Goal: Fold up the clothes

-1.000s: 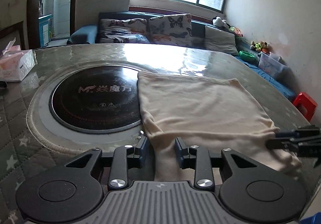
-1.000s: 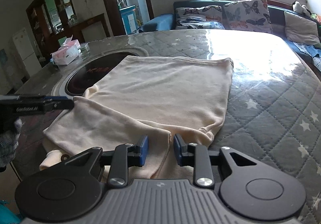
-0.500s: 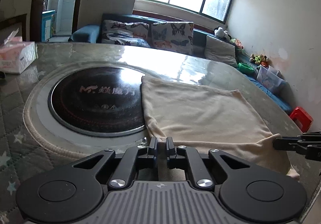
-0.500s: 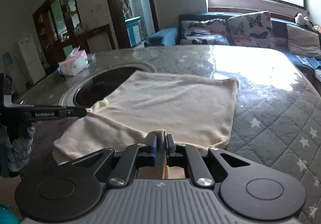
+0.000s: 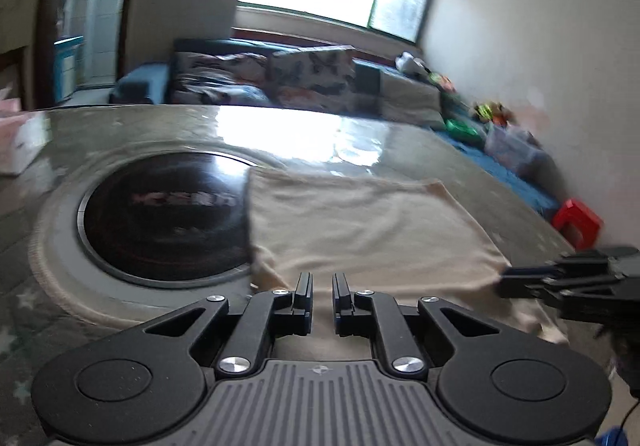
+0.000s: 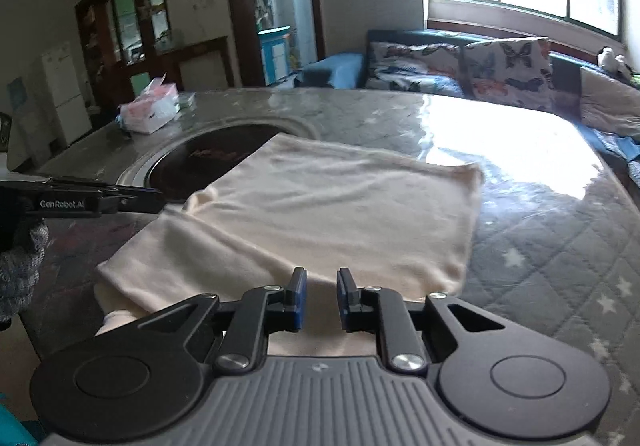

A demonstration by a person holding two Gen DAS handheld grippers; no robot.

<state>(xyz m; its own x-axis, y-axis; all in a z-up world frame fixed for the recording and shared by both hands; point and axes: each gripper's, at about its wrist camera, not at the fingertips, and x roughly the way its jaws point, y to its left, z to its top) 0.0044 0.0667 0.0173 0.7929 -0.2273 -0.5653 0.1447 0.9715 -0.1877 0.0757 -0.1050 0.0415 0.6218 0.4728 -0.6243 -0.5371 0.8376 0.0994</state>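
Observation:
A cream garment (image 5: 360, 230) lies on the quilted round table, partly over the black hotplate; its near part is folded over itself, seen in the right wrist view (image 6: 328, 214). My left gripper (image 5: 321, 286) is open a little, over the garment's near left edge, holding nothing. My right gripper (image 6: 321, 282) is open a little over the garment's near right edge, holding nothing. Each gripper shows side-on in the other view: the right one (image 5: 560, 278) and the left one (image 6: 100, 200).
A black round hotplate (image 5: 160, 214) is sunk in the table's middle. A pink tissue box (image 6: 150, 114) sits at the far left of the table. A sofa with butterfly cushions (image 6: 460, 62) stands beyond. A red stool (image 5: 578, 222) is on the floor at right.
Both grippers were shut on the garment's near edge half a second ago; now both have opened, let the cloth go and lifted slightly. The folded near part lies flat.

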